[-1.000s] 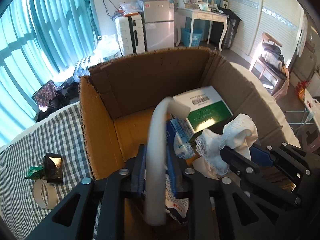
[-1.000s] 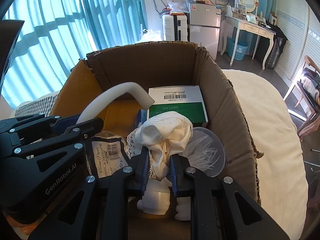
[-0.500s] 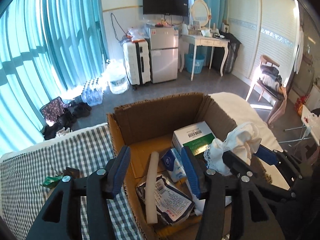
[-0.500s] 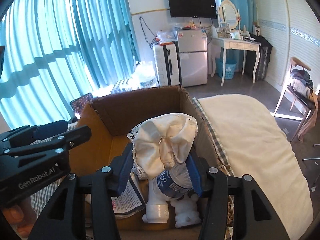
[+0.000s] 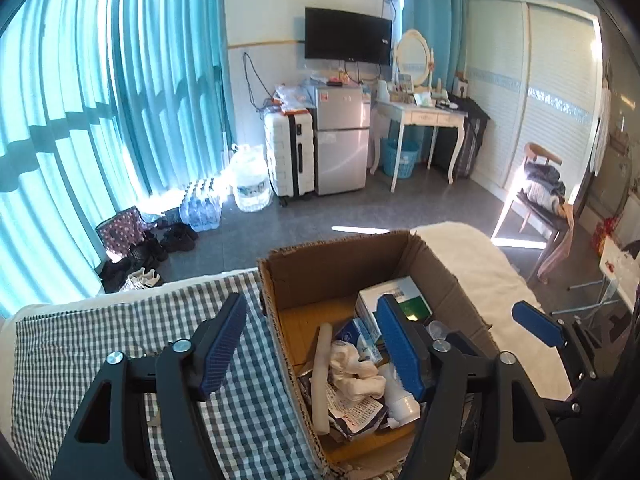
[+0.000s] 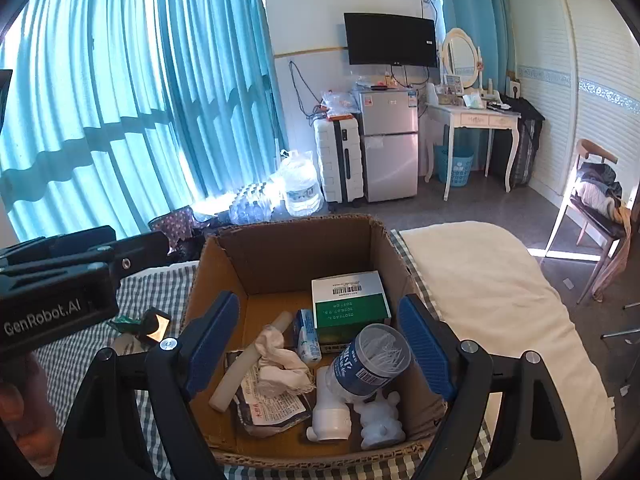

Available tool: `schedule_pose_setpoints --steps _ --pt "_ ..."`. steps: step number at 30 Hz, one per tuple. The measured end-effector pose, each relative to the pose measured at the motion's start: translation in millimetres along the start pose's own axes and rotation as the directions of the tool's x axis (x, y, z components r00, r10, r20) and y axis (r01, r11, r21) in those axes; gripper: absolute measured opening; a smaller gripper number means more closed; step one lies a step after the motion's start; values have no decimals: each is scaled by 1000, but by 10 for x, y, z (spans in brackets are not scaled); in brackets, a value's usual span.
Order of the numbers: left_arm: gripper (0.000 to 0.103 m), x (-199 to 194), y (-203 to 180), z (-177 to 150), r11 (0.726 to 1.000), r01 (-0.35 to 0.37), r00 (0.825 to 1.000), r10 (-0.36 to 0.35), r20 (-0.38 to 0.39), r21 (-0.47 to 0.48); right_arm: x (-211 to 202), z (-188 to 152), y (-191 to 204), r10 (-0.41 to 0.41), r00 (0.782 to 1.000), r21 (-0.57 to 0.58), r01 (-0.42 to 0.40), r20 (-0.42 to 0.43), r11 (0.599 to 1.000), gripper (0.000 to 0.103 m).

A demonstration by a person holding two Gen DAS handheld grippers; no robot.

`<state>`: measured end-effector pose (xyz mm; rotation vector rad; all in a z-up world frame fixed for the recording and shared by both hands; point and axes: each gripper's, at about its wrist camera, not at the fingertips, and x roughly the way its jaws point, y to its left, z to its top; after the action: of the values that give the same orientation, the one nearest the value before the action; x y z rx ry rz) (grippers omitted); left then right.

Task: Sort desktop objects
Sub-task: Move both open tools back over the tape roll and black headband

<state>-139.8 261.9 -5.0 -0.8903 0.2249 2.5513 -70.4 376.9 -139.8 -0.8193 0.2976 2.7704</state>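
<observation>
An open cardboard box (image 6: 288, 248) (image 5: 340, 264) stands on the bed. In it lie a white foam tube (image 6: 248, 360) (image 5: 322, 368), a crumpled white lace cloth (image 6: 280, 360) (image 5: 354, 364), a green-and-white carton (image 6: 350, 300), a printed packet (image 6: 272, 404), a blue-labelled plastic jar (image 6: 368, 364), a white fitting (image 6: 330, 412) and a white figurine (image 6: 380, 420). My left gripper (image 5: 311, 300) hovers above the box's left wall; its jaws are opening and hold nothing. Over the box, my right gripper (image 6: 318, 298) also has its jaws opening, with nothing between them.
A grey checked cloth (image 5: 120, 340) covers the bed left of the box. A small black object (image 6: 156, 324) and a green wrapper lie on it. A white blanket (image 6: 480, 280) spreads to the right. Floor, fridge and suitcase lie beyond.
The left gripper let go of the foam tube and the right one let go of the lace cloth; both now lie in the box. Both grippers rose, drew back and opened wide.
</observation>
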Motion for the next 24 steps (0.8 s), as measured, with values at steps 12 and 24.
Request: schedule_pose_setpoints --steps 12,24 --pt "103 -655 199 93 998 -33 991 40 131 -50 -585 215 39 -22 997 2 22 70 1000 103" --pt "103 -1111 655 2 988 -91 981 110 158 -121 -871 286 388 -19 996 -44 23 86 999 103"
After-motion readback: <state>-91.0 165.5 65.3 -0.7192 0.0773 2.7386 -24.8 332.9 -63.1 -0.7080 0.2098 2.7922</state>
